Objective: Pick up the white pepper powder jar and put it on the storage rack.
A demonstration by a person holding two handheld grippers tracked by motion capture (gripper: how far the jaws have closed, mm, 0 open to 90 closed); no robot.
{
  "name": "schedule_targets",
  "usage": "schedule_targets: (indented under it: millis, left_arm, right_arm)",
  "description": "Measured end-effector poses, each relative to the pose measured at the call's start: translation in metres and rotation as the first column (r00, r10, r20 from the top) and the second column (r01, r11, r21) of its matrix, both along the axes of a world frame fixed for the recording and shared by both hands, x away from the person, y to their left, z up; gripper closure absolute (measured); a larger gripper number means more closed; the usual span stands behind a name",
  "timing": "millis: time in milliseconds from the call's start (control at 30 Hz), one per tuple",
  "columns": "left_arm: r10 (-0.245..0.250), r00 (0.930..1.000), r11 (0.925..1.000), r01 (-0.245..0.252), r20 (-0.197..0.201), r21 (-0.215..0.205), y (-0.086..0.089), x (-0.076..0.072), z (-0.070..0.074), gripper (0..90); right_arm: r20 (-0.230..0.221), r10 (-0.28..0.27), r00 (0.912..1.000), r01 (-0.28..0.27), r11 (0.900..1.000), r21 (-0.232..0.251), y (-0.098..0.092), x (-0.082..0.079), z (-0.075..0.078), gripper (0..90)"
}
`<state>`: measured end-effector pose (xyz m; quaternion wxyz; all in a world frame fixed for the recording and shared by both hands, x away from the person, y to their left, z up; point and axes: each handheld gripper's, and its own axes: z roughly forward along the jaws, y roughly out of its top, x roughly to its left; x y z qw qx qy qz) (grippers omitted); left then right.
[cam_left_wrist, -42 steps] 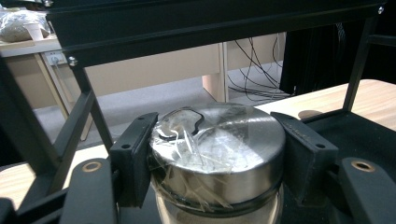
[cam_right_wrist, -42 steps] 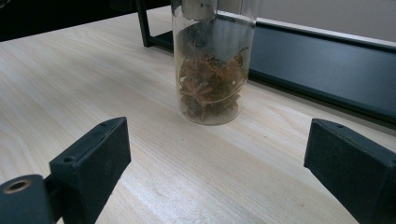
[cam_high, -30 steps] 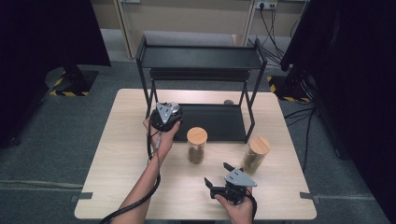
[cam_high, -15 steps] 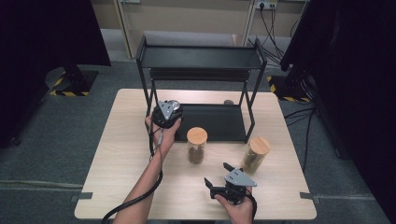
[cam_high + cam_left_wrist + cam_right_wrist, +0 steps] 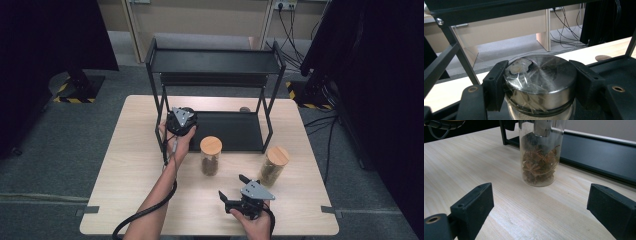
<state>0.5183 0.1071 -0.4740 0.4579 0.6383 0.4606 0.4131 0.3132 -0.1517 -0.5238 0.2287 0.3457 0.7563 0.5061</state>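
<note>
L gripper clamped on steel-lidded jar, R gripper wide open, empty

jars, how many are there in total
3: a steel-lidded jar in the left claw at the rack's lower shelf, and two wooden-lidded jars on the table.

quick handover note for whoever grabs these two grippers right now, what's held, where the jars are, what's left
Left gripper: shut on the metal-lidded jar, at the left end of the black rack, over its lower shelf.
Right gripper: open, empty, low over the table, pointing at the star anise jar.
A second wooden-lidded jar stands on the table by the rack's right leg.
Done: nothing released on the rack yet.
Left, probably: set the held jar on the lower shelf, then shelve the two table jars.
</note>
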Motion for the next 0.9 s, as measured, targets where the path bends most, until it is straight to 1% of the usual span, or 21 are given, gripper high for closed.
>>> schedule_targets:
  millis: [100,433,533,700,733,900]
  left_arm:
    - [0.000,1.0000,1.0000,0.000,-0.001,-0.001,0.000,0.001,-0.002,34.7]
    - [-0.001,1.0000,0.9997,0.001,0.000,-0.026,-0.002,0.003,-0.008,34.6]
    - [-0.001,1.0000,0.9996,0.001,0.000,-0.028,-0.002,0.004,-0.010,34.6]
    - [0.003,0.9999,0.9992,-0.004,-0.011,-0.039,-0.002,0.005,-0.016,34.5]
    - [0.006,1.0000,0.9991,-0.006,-0.005,-0.043,-0.002,0.005,-0.017,34.5]
    - [0.004,1.0000,0.9988,-0.004,-0.007,-0.049,-0.002,0.006,-0.017,34.5]
  right_arm:
    - [-0.001,0.001,1.0000,-0.001,1.000,0.001,0.000,0.000,0.000,7.0]
    - [0.002,0.004,1.0000,-0.004,1.000,-0.003,0.000,0.000,0.000,7.0]
    - [0.002,0.005,1.0000,-0.005,1.000,-0.003,0.000,0.000,0.000,7.0]
    - [0.002,0.005,1.0000,-0.005,1.000,-0.002,0.000,0.000,0.000,7.0]
    - [0.003,0.006,1.0000,-0.006,1.000,-0.003,0.000,0.000,0.000,7.0]
    - [0.002,0.007,1.0000,-0.007,1.000,-0.004,0.001,0.000,0.000,7.0]
